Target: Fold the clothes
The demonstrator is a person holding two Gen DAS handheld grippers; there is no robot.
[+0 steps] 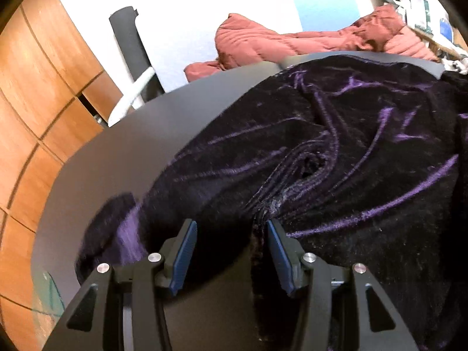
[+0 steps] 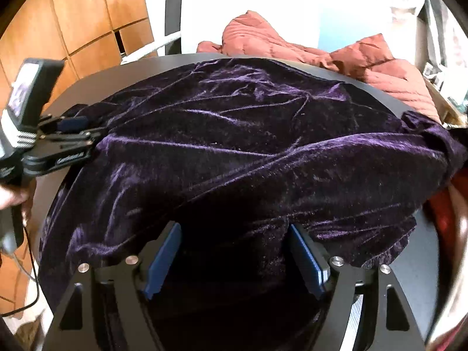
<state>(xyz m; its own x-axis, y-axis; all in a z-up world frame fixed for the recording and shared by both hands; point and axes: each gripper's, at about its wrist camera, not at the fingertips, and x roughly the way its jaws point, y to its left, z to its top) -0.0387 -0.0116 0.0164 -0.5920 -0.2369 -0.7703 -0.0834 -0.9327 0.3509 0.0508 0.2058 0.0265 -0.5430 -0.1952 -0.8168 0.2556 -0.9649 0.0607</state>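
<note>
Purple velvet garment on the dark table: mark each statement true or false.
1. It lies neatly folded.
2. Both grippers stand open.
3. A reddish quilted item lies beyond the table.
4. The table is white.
1. False: the purple velvet garment lies spread and wrinkled across the table.
2. True: the left gripper and right gripper both show a gap between their blue pads, pressing on nothing.
3. True: the reddish quilted item lies past the far edge.
4. False: the table is dark.

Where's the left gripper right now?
In the right wrist view, left gripper sits at the far left, over the velvet garment's left edge on the black table.
</note>
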